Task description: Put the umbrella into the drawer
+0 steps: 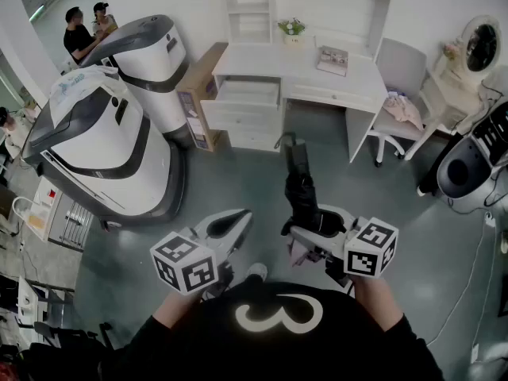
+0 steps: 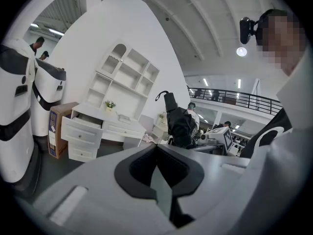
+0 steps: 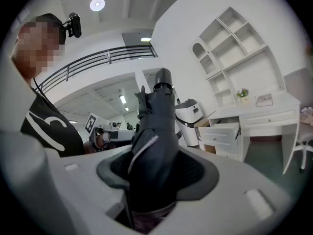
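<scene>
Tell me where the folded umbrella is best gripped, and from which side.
Grip the thick bundled middle of the umbrella, jaws across its width, coming from its near end as the right gripper does. That probably leaves the slim far end free to lead into the open drawer.

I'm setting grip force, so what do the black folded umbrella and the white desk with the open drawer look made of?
The black folded umbrella looks like soft woven fabric, matte with a slight sheen, judging by its creases and wrap strap. The white desk is probably painted wood or board, smooth and satin, with a flat panelled front on its open drawer.
</scene>
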Demonstrator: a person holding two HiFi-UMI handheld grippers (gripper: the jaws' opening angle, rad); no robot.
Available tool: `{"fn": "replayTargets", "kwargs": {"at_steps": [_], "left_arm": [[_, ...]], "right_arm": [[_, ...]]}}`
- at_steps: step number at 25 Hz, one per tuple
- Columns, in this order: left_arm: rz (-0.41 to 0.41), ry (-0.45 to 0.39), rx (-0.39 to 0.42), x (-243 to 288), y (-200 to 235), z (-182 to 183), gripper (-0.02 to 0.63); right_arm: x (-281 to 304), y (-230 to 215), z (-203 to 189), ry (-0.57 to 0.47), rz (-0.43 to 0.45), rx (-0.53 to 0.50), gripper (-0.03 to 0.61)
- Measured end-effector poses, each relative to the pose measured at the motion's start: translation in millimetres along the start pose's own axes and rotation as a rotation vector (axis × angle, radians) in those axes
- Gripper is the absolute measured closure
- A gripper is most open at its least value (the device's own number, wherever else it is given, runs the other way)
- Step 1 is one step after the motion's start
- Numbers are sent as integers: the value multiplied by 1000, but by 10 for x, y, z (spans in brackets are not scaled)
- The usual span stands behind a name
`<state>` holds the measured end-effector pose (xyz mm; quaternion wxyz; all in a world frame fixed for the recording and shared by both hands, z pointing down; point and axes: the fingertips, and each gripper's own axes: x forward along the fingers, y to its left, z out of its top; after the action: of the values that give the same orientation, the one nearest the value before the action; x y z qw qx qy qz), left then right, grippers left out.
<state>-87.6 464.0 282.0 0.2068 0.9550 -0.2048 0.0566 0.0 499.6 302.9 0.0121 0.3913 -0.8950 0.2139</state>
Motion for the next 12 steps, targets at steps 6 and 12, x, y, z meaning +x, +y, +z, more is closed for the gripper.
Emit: {"fn": "replayTargets", "kwargs": {"at_steps": [6,12], "left_arm": [[-11,-3,27,35,-202,20,604],[-18,7,44,94,-236,13,604]], "right_arm": [[-208,50,60,-24,3,-8,347],[-287,12,98,-64,-6,-1,347]]}}
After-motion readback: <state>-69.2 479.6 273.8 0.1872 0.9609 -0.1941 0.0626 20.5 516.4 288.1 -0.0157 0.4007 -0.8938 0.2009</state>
